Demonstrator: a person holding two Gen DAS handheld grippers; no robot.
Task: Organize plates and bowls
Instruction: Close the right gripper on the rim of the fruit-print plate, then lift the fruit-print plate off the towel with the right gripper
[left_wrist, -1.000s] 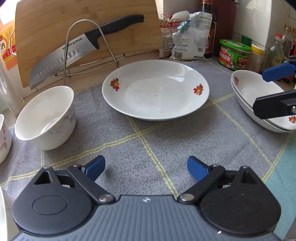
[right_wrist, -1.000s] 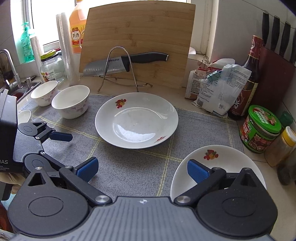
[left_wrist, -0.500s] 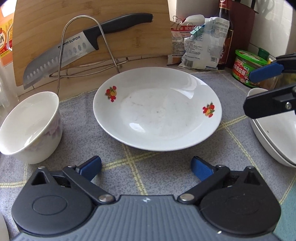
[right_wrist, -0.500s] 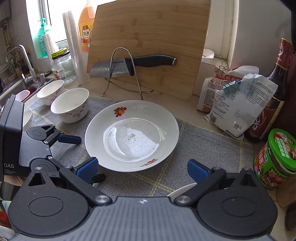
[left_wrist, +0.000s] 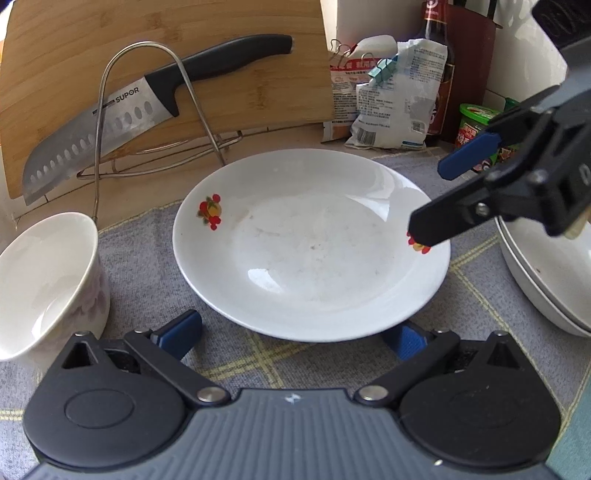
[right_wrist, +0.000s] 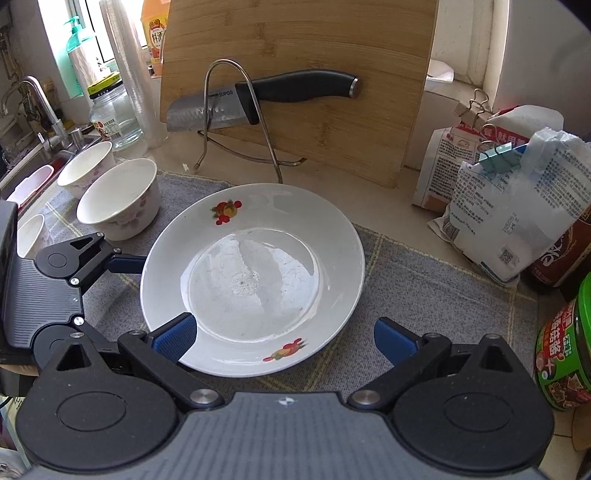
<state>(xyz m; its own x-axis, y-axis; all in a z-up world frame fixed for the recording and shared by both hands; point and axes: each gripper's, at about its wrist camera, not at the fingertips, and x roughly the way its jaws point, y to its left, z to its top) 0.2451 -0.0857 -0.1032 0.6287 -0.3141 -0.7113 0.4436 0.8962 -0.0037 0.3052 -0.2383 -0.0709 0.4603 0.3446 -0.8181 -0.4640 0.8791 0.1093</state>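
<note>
A white plate (left_wrist: 310, 243) (right_wrist: 251, 277) with fruit prints lies in the middle of the grey mat (left_wrist: 147, 266). My left gripper (left_wrist: 293, 334) is open wide at the plate's near rim, with its pads apart from it. It shows at the plate's left side as the left gripper (right_wrist: 118, 302) in the right wrist view. My right gripper (right_wrist: 284, 338) is open too, its left pad over the rim and its right pad over the mat. The right gripper (left_wrist: 443, 195) hangs above the plate's right edge. Stacked plates (left_wrist: 543, 273) sit at the right. Three white bowls (right_wrist: 118, 199) (right_wrist: 86, 168) (right_wrist: 31, 234) stand on the left; the nearest bowl (left_wrist: 48, 280) is beside my left fingers.
A knife (right_wrist: 258, 96) rests on a wire rack (left_wrist: 155, 110) against an upright bamboo board (right_wrist: 314, 55) behind the plate. Clipped bags (right_wrist: 517, 206), a dark bottle (left_wrist: 436, 66) and a green-lidded jar (right_wrist: 565, 358) crowd the right. A sink tap (right_wrist: 29, 99) and glass jar (right_wrist: 114, 114) are far left.
Both grippers have closed in on the middle plate. The right one swung left, away from the stacked plates, and its left pad now overlaps the rim. The left jaws spread slightly wider.
</note>
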